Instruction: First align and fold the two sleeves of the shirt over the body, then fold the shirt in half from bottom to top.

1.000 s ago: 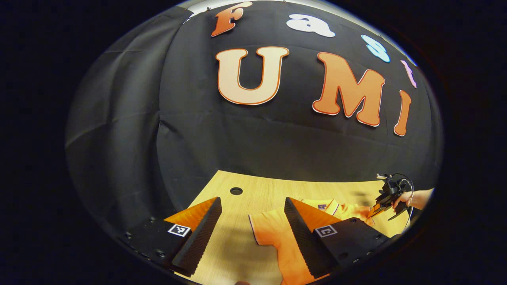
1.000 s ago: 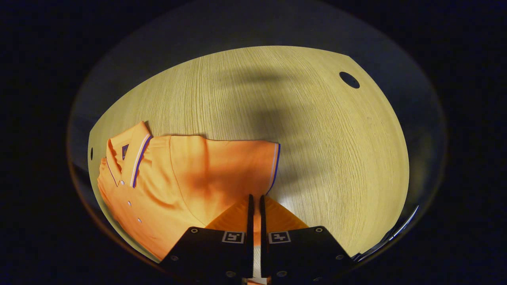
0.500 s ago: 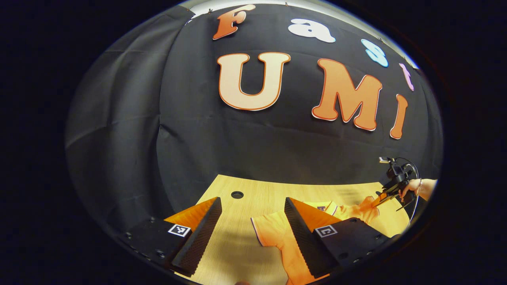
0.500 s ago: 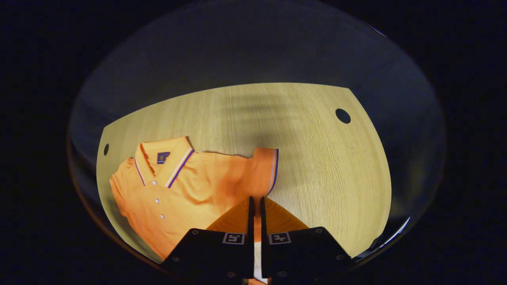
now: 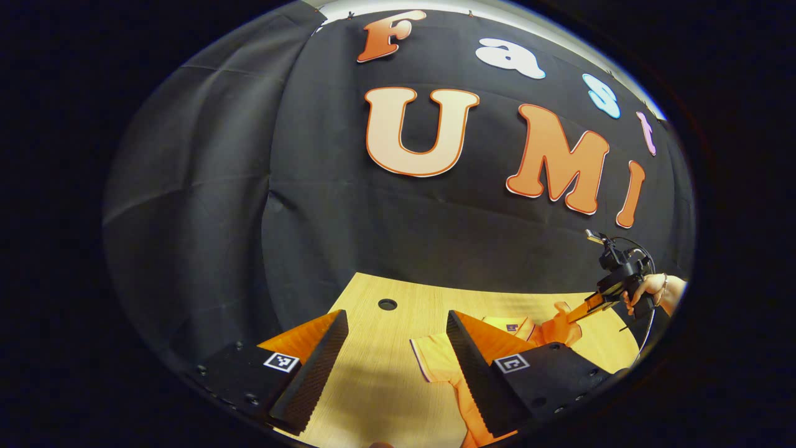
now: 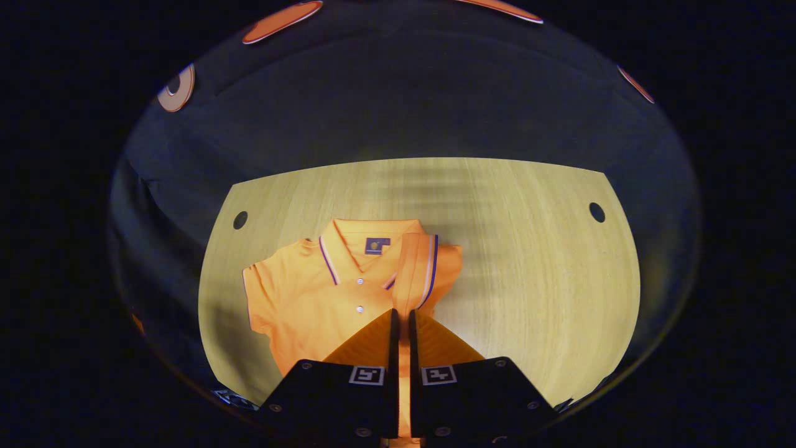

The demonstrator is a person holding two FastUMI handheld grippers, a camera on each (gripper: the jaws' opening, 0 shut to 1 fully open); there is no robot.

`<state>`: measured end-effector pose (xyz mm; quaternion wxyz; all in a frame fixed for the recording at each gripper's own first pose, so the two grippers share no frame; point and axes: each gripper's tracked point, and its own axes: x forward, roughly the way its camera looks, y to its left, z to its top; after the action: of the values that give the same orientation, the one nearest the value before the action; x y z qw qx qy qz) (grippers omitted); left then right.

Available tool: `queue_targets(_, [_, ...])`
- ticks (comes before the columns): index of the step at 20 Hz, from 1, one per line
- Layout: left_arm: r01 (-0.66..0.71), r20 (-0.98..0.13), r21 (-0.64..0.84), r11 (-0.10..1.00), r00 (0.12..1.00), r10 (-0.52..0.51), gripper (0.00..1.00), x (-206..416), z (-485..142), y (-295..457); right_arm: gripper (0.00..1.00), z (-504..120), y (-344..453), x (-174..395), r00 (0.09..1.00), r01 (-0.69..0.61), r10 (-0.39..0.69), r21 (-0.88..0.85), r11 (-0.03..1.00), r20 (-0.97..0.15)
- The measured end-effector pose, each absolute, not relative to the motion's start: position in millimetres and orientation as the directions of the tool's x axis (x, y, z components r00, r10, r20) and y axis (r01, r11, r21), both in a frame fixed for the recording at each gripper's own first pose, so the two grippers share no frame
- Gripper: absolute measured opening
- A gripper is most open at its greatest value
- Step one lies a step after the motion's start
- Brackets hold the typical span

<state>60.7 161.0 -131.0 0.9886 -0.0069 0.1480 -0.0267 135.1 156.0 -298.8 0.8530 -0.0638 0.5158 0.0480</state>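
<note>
Orange polo shirt (image 6: 311, 298) of knit cloth, with a striped collar and small white buttons, lies on the pale wooden bench (image 6: 535, 274), collar toward the far edge of the bench. In the right gripper view the right tongs (image 6: 401, 320) are pressed almost together, and a strip of the shirt's cloth runs up between the two fingers, so they are clamped on the shirt. The sleeve (image 6: 435, 267) with the dark and white trim stands raised and drawn in beside the collar, over the shirt's chest. The opposite sleeve lies flat on the bench, on the other side of the collar. Two round dark holes (image 6: 240, 219) sit in the bench, one well to each side of the shirt.

In the left gripper view the left tongs (image 5: 398, 323) are spread wide above the bench, nothing between the fingers; one finger overlaps the near edge of the shirt (image 5: 435, 361) in the picture. Beyond the shirt, a hand (image 5: 647, 289) holds the right tongs (image 5: 578, 313) with the sleeve (image 5: 559, 323) lifted off the bench.
</note>
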Motion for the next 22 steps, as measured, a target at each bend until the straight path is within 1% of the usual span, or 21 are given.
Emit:
queue_targets(2, [0.044,-0.292,-0.016,0.999,0.955,-0.047,0.98,58.1,-130.0,171.8,0.07,-309.6,178.0,132.9,0.452,-0.158,0.053,-0.022,0.987,-0.89])
queue_targets(4, [0.038,-0.296,-0.012,0.999,0.954,-0.04,0.98,55.7,-131.0,180.5,0.08,-315.2,187.2,129.1,0.438,-0.149,0.06,-0.007,0.989,-0.897])
queue_targets(6, [0.033,-0.303,-0.012,0.999,0.952,-0.035,0.98,55.5,-133.7,186.2,0.07,-319.1,194.0,126.9,0.431,-0.175,0.088,0.012,0.984,-0.898])
queue_targets(7, [0.033,-0.306,-0.014,0.999,0.951,-0.035,0.98,55.8,-135.9,187.9,0.13,-319.9,201.9,124.7,0.422,-0.191,0.115,0.036,0.981,-0.899])
queue_targets(8, [0.033,-0.31,-0.016,0.999,0.95,-0.036,0.98,54.9,-137.1,187.9,0.16,-321.0,209.8,120.8,0.413,-0.2,0.136,0.056,0.978,-0.9])
queue_targets(10, [0.036,-0.317,-0.017,0.999,0.948,-0.039,0.98,56.7,-139.8,187.0,0.31,-319.2,222.6,115.9,0.403,-0.221,0.18,0.096,0.971,-0.897])
queue_targets(13, [0.053,-0.329,-0.026,0.998,0.942,-0.059,0.98,56.6,-142.0,181.9,0.91,-315.3,224.0,119.3,0.445,-0.241,0.192,0.09,0.966,-0.875])
queue_targets(14, [0.065,-0.336,-0.032,0.997,0.939,-0.072,0.98,56.9,-142.6,178.5,1.0,-314.5,219.7,120.7,0.465,-0.242,0.176,0.067,0.968,-0.868])
queue_targets(17, [0.092,-0.347,-0.025,0.995,0.933,-0.095,0.98,64.0,-144.3,157.7,0.99,-302.6,204.6,126.6,0.532,-0.244,0.139,0.006,0.97,-0.836])
queue_targets(21, [0.124,-0.358,-0.023,0.992,0.925,-0.124,0.98,69.7,-144.0,134.6,0.99,-272.2,184.1,132.1,0.616,-0.223,0.129,-0.015,0.975,-0.777])
queue_targets(22, [0.119,-0.371,-0.016,0.993,0.921,-0.116,0.98,71.4,-146.5,131.5,0.99,-261.7,177.9,132.6,0.64,-0.214,0.124,-0.021,0.977,-0.758])
